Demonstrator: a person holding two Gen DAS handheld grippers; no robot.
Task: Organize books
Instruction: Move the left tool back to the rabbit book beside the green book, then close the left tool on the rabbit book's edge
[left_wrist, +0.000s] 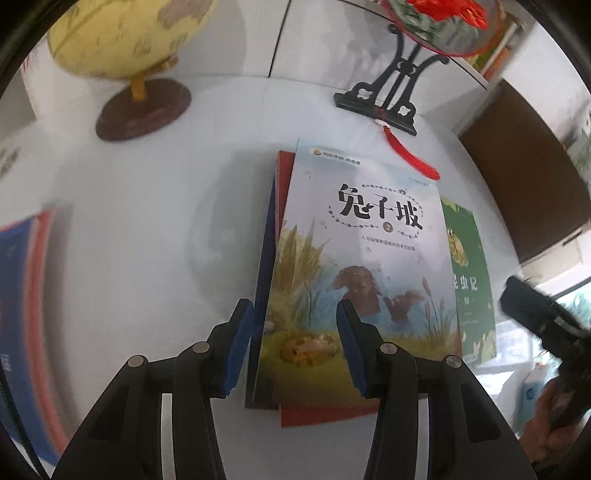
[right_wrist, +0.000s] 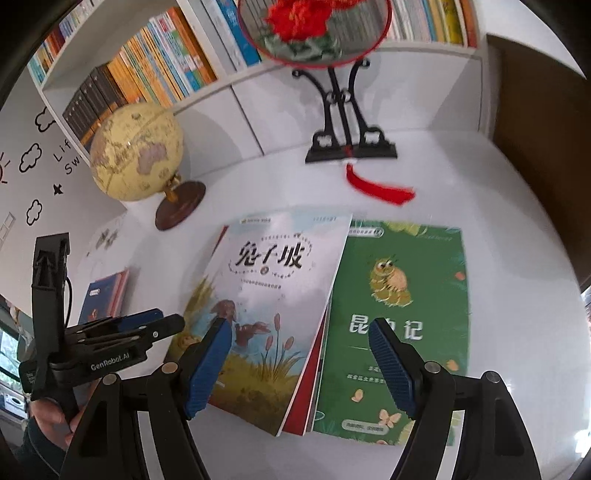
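Two open claws over books; globe, fan stand behind.

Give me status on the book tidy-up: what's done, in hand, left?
Done: the rabbit book lies on a red book in a loose, skewed pile. In hand: nothing; left gripper and right gripper are both open above the books. Left: the green insect book lies flat, partly tucked under the pile's edge, and a blue book sits apart beyond the left gripper.
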